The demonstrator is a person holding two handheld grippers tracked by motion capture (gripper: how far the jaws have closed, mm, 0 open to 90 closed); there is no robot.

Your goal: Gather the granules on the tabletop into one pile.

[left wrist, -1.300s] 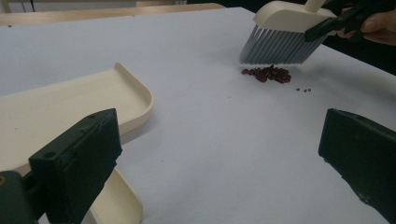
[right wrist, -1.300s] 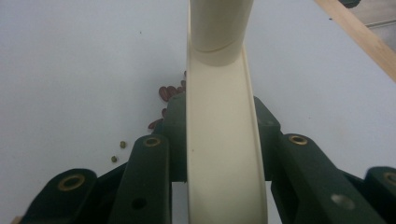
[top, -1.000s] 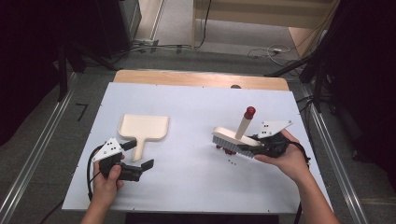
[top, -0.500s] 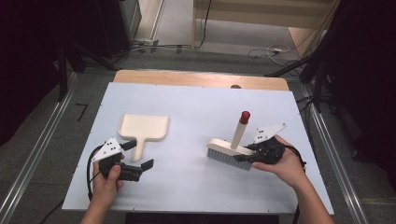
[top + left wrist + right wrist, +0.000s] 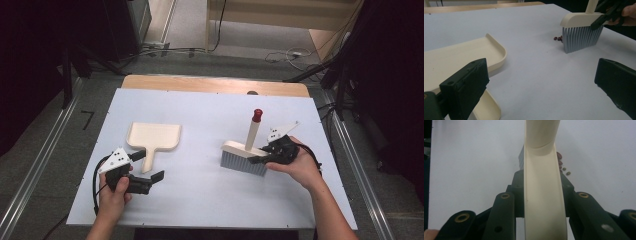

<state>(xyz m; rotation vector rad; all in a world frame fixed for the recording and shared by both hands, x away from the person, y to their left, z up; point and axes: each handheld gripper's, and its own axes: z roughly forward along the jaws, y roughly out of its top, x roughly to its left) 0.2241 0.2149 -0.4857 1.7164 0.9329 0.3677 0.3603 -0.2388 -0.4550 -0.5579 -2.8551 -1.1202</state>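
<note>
Beans (image 5: 558,38), small and dark red, lie against the bristles in the left gripper view. The right gripper (image 5: 260,156) clamps the cream back of the brush (image 5: 244,158), grey bristles on the table (image 5: 210,105). The left gripper (image 5: 156,177) gapes, the dustpan (image 5: 154,136) just beside one finger.

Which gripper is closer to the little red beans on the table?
Right. The right gripper holds the brush standing right beside the red beans; the left gripper waits farther off, next to the dustpan.
</note>
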